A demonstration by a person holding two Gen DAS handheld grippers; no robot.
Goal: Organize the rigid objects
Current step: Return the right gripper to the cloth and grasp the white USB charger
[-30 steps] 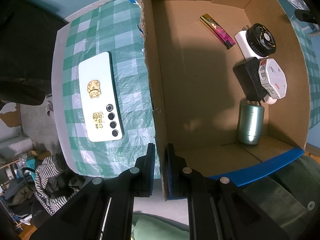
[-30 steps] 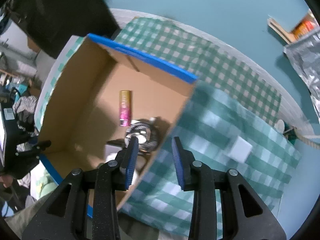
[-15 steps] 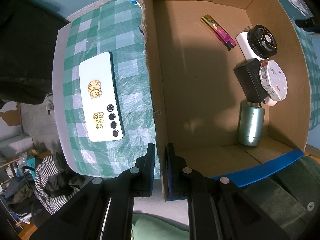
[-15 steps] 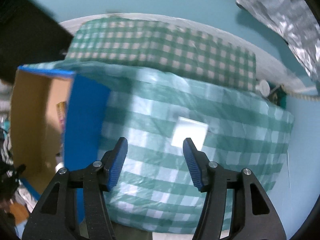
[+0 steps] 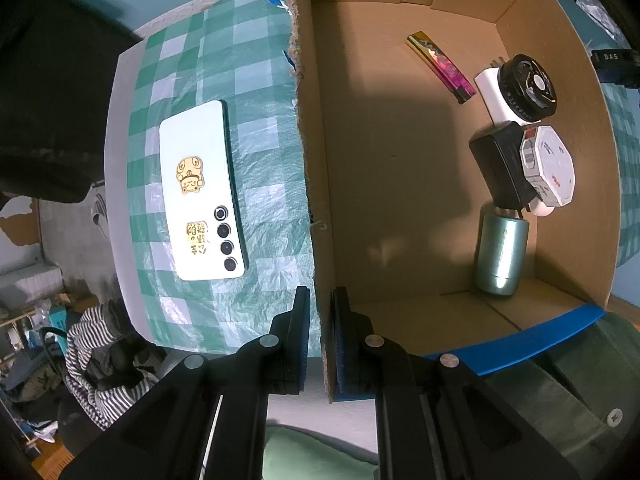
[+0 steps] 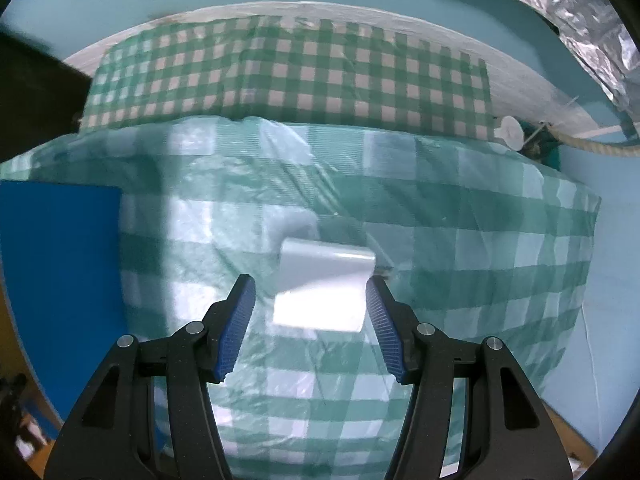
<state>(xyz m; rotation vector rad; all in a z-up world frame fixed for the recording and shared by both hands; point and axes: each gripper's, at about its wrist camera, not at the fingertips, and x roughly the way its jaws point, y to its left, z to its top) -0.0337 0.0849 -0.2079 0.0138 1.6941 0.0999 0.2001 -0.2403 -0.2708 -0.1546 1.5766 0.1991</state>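
Left wrist view: cardboard box [image 5: 400, 184] on the checked tablecloth [image 5: 264, 152], left gripper [image 5: 320, 336] clamped shut on the box's near wall. Outside that wall lies a white phone [image 5: 200, 196]; inside, along the far wall, a teal cylinder [image 5: 500, 256], black adapter [image 5: 500, 164] and black round fan [image 5: 528, 88]. Beyond the box's blue outer side, right gripper [image 6: 310, 324] has just been opening, jaws either side of a white block [image 6: 324, 288], not yet pressing. Step looks like pick-up approach. Next: lower, close on block, carry into box.
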